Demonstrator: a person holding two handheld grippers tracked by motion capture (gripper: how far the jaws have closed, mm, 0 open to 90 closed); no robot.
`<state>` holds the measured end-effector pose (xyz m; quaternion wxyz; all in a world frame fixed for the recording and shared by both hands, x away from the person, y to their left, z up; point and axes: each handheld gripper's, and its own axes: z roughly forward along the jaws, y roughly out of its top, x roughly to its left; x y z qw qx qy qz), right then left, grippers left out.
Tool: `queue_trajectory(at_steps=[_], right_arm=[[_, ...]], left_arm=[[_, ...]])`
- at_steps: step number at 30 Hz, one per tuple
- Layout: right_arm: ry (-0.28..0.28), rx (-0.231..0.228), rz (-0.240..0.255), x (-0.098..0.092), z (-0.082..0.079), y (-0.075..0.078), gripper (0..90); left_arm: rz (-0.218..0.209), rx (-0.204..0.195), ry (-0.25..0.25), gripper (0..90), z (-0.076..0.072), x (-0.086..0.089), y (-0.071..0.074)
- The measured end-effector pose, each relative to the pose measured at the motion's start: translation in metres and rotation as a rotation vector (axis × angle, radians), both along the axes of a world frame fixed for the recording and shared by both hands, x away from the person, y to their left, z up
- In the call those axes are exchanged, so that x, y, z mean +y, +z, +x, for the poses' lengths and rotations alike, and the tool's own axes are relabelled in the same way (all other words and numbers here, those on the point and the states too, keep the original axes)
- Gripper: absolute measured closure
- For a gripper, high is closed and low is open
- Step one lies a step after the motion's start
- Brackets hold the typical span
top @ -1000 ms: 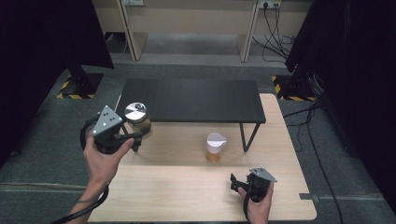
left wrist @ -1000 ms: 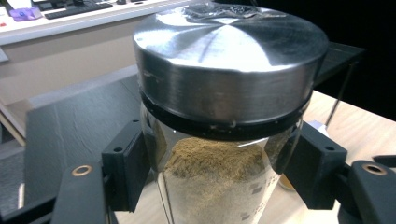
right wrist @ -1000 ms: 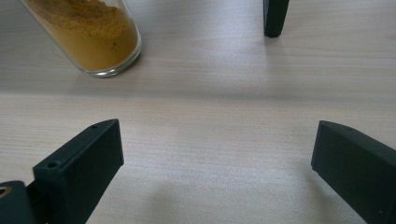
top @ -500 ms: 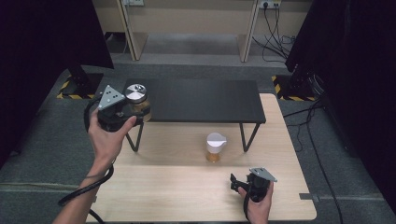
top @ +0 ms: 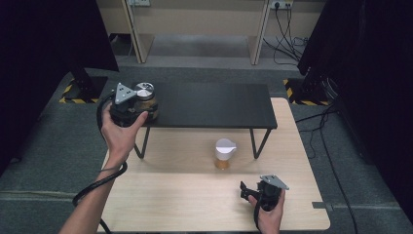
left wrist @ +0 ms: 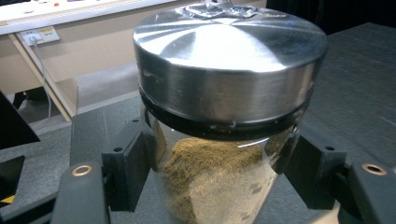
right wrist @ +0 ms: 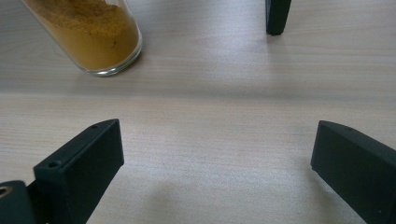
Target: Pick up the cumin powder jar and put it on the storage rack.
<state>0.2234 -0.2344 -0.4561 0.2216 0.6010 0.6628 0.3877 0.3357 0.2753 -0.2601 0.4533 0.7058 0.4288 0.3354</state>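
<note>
Jar [left wrist: 219,154] between left tongs [left wrist: 219,172]

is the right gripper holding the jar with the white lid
No, the right gripper has its jaws wide apart over bare wooden table, and the white-lidded jar stands apart from it.

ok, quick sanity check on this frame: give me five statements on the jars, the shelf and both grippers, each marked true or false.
1. The left gripper is clamped on a glass jar with a metal lid. True.
2. That jar is empty. False: it holds brownish powder.
3. The right gripper holds the white-lidded jar. False: its jaws stand open over bare table, with the jar apart from them.
4. The white-lidded jar stands on the wooden table in front of the black shelf. True.
5. The left gripper is at the right end of the shelf. False: it is at the left end in the high view.
</note>
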Motion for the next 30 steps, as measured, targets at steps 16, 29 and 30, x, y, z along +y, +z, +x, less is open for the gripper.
queue_trajectory(at_steps=[16,29,30], right_arm=[[0.003,0.003,-0.004,0.000,0.001,0.000,2.6],[0.006,0.003,-0.007,0.001,0.001,0.001,2.6],[0.006,0.003,-0.006,0.001,0.001,0.001,2.6]], left_arm=[[-0.065,-0.005,0.027,29.9,0.013,0.002,-0.017],[-0.114,-0.007,0.003,29.8,0.017,0.009,-0.024],[-0.115,-0.008,0.003,29.8,0.017,0.010,-0.024]])
